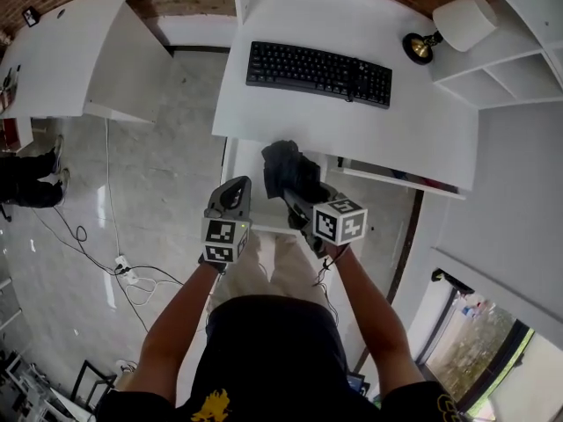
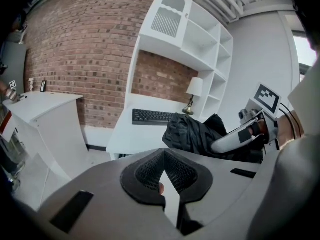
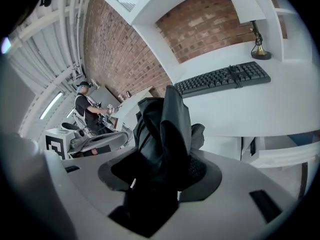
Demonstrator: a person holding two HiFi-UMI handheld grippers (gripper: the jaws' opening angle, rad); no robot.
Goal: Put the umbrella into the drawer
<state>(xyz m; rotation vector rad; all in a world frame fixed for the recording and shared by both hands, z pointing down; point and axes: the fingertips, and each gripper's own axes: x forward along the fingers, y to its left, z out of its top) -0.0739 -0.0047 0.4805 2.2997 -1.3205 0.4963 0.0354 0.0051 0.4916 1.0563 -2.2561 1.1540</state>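
So the black folded umbrella (image 1: pixel 286 172) is up in the air, clamped between the right gripper (image 1: pixel 297 197) jaws. In the right gripper view the fabric bunches right up out of the jaws. It sits over what looks like a pulled-out white drawer (image 1: pixel 249 170) under the front edge of the white surface (image 1: pixel 422 139). The left gripper (image 1: pixel 231 190) is just beside it at about 8 o'clock, not touching, its jaws closed together with nothing in them. On the surface there's a black keyboard (image 1: pixel 318 72) at 12 o'clock from the umbrella, and a table lamp (image 1: pixel 453 26) around 2 o'clock.
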